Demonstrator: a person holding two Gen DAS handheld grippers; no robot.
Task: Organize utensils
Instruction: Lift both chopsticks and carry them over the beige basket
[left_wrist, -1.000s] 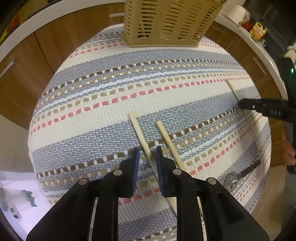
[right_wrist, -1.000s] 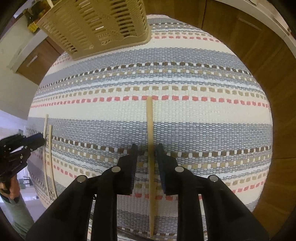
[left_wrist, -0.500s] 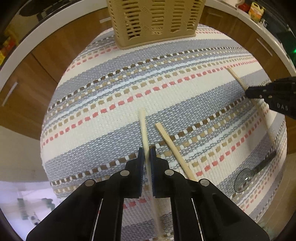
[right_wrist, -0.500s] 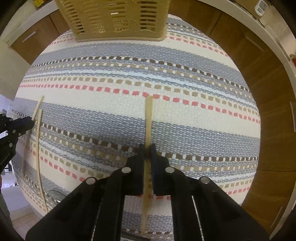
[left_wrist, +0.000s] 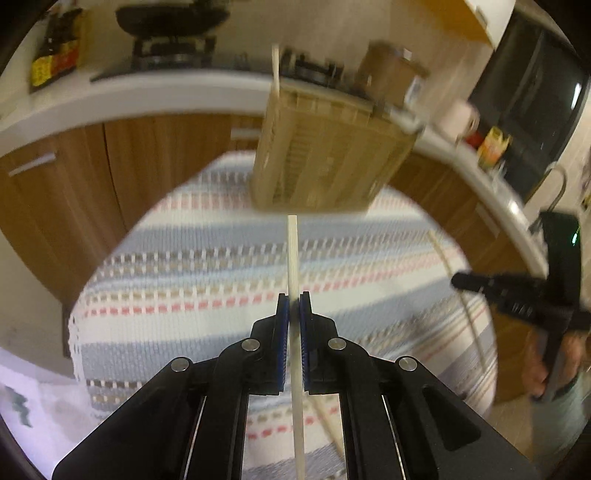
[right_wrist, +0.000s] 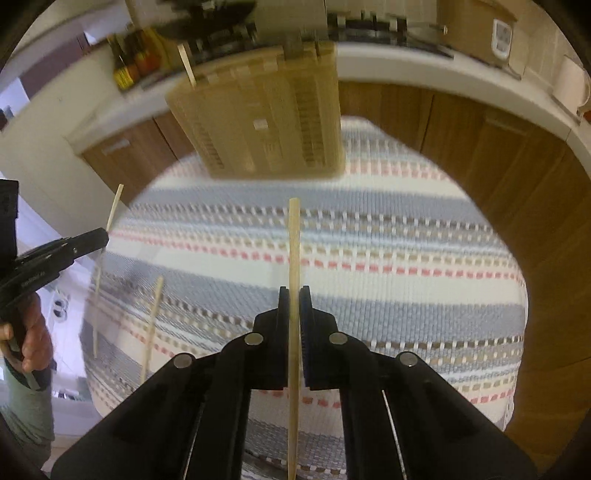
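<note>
The left tongs (left_wrist: 294, 308) clamp one chopstick (left_wrist: 293, 258), the right tongs (right_wrist: 294, 302) clamp another chopstick (right_wrist: 294, 243), above the striped table (right_wrist: 406, 236) near the slotted basket (right_wrist: 266, 122).

A striped woven cloth (right_wrist: 406, 236) covered the worktop. A tan slotted basket (right_wrist: 266, 125) stood at its far edge, and one chopstick (right_wrist: 151, 325) lay loose near the left side.

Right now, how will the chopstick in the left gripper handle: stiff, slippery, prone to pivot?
Chopstick looks straight beyond the left gripper, so probably stiff. Thin and likely light. Pinched at one narrow spot, it may pivot or slip if bumped.
</note>
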